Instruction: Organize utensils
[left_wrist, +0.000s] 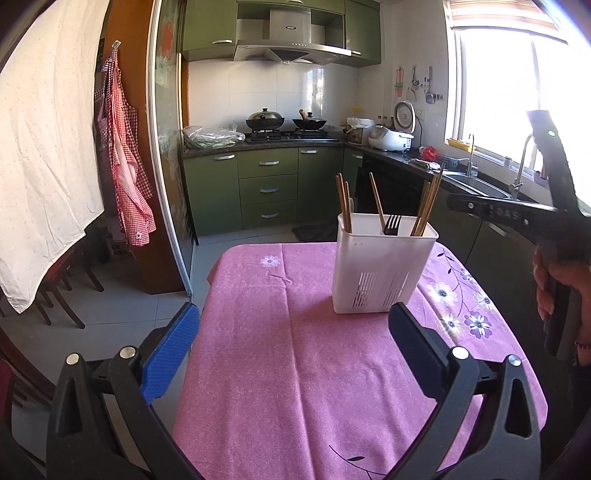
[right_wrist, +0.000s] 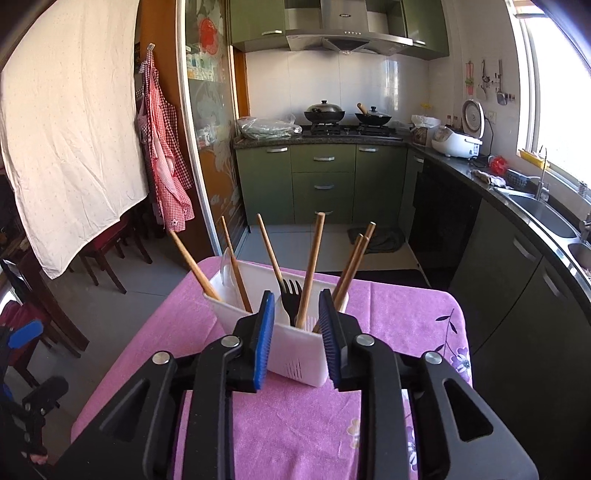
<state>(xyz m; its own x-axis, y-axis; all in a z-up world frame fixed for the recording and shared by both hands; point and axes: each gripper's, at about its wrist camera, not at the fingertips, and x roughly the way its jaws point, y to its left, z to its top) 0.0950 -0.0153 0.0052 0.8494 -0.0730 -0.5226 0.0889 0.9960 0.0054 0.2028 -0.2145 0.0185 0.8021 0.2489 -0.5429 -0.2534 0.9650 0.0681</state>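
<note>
Now R gripper (right_wrist: 295, 332) jaws apart over caddy (right_wrist: 295, 354) w/ fork (right_wrist: 290, 299).

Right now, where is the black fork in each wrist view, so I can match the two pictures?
Left wrist view: black fork stands in the white caddy's middle section, right of centre.
Right wrist view: black fork sits at centre, seen between the right gripper's blue pads.
Shared landmark: the range hood.

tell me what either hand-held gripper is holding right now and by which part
Nothing is held. The left hand-held gripper stands wide open over the tablecloth, and the right hand-held gripper is open just short of the white utensil holder.
</note>
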